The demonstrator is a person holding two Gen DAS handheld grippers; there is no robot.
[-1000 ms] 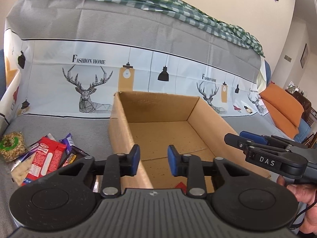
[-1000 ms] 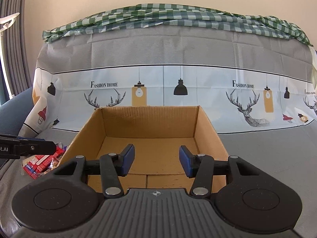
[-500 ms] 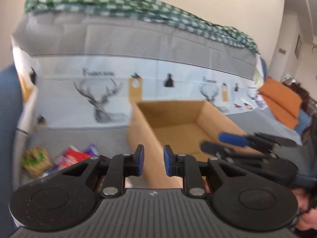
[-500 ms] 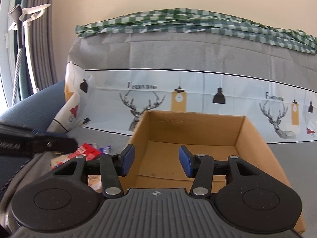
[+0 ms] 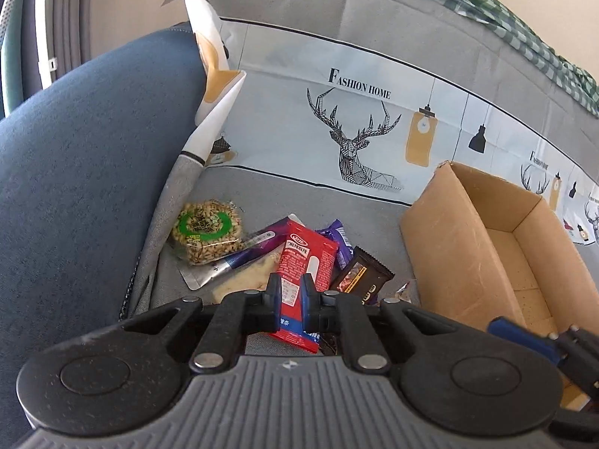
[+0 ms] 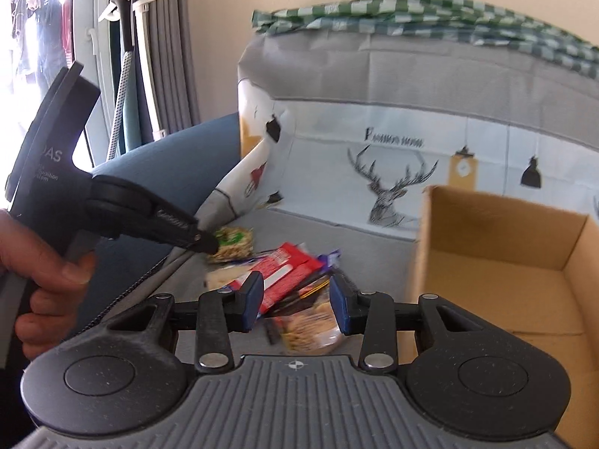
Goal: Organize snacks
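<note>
A pile of snacks lies on the grey sofa seat left of an open, empty cardboard box (image 5: 483, 247) (image 6: 498, 258). The pile holds a red packet (image 5: 305, 273) (image 6: 279, 269), a round peanut cake with a green label (image 5: 206, 230) (image 6: 234, 243), a dark brown packet (image 5: 361, 275), a purple wrapper (image 5: 338, 241) and a silver pouch (image 5: 224, 262). My left gripper (image 5: 287, 292) hovers just above the red packet, jaws narrowed but apart, holding nothing. My right gripper (image 6: 294, 301) is open and empty above the near side of the pile.
A blue sofa armrest (image 5: 86, 157) rises left of the snacks. The sofa back (image 5: 374, 112) carries a deer-print cover with a green checked cloth (image 6: 411, 15) on top. Curtains and a garment steamer (image 6: 127, 37) stand at far left.
Both grippers have swung left from over the box to the snack pile. The left gripper's jaws have narrowed and dropped close to the red packet. The right view is motion-blurred.
</note>
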